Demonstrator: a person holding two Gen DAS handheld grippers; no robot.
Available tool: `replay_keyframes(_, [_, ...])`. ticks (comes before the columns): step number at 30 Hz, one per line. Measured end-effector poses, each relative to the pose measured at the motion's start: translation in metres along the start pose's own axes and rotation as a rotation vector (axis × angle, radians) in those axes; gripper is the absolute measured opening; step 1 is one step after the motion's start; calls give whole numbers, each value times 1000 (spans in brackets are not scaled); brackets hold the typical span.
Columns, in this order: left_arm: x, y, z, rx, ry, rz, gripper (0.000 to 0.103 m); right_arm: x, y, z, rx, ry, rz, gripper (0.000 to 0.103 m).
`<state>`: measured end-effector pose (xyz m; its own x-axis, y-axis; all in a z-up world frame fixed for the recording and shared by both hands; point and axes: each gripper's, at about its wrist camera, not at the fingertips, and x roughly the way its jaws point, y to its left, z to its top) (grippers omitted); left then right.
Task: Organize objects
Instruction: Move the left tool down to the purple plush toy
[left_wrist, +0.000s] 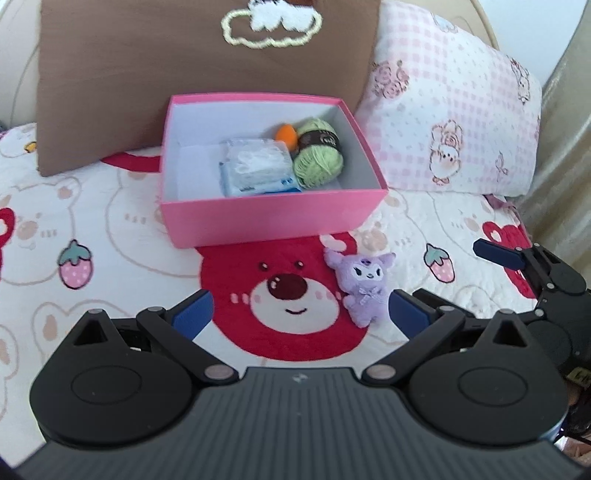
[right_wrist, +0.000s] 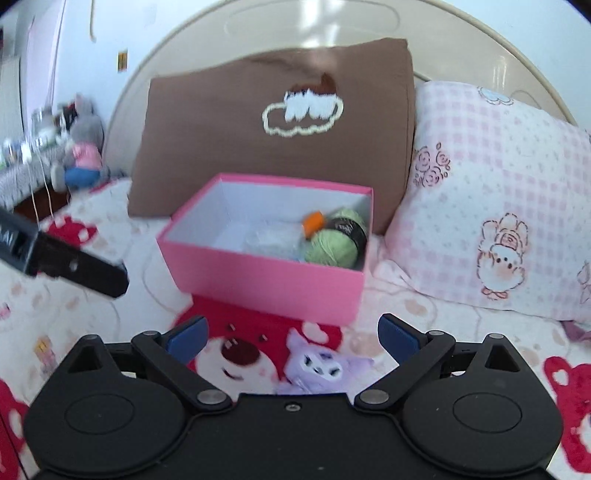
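A pink box (left_wrist: 273, 218) sits open on a bed cover (left_wrist: 110, 236) with bears and strawberries on it. Inside the box are a green ball of yarn (left_wrist: 318, 157) with a dark band, a small orange thing (left_wrist: 287, 136) behind it, and a clear pack (left_wrist: 256, 168) with blue edges next to the yarn. A purple plush toy (left_wrist: 364, 284) lies on the cover just in front of the box, near its right corner, beside the big red bear face (left_wrist: 284, 295). Nothing is touching the toy. The left gripper (left_wrist: 301, 314) hangs low over the red bear with its blue fingers (left_wrist: 192, 314) spread wide and nothing between them. The right gripper (right_wrist: 291, 338) is also spread wide and holds nothing; in its own view the toy (right_wrist: 321, 367) lies right under the gap, close to the camera and a bit blurry. Behind the box a brown pillow (left_wrist: 184, 85) with a fluffy white cloud on it leans up, and a pink checked pillow (left_wrist: 454, 122) lies to the right of it. Far off on the left in the right view, a grey stuffed toy (right_wrist: 83, 147) sits by the bed.
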<state>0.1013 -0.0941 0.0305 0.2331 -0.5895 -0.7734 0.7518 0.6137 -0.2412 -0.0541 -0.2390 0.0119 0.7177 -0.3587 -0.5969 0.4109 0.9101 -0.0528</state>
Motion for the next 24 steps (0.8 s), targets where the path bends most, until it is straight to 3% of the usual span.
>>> replay_keyframes(2, [8,1,-1,-27,33,-25,103,5,0,-5,0,13,-38,100])
replay_keyframes(7, [22,3,-5,-46,56,-48,103,15,-11,-17,59,58,4,100])
replay_keyframes(14, [42,2,-19,-51,59,-74,103,14,-3,-29,-17,56,32,99])
replay_keyframes(19, [60,1,-31,-78,65,-54,103,15,-6,-29,80,110,217,99])
replay_keyframes(24, [74,1,-37,-79,64,-64,103,27,0,-38,8,125,180,100])
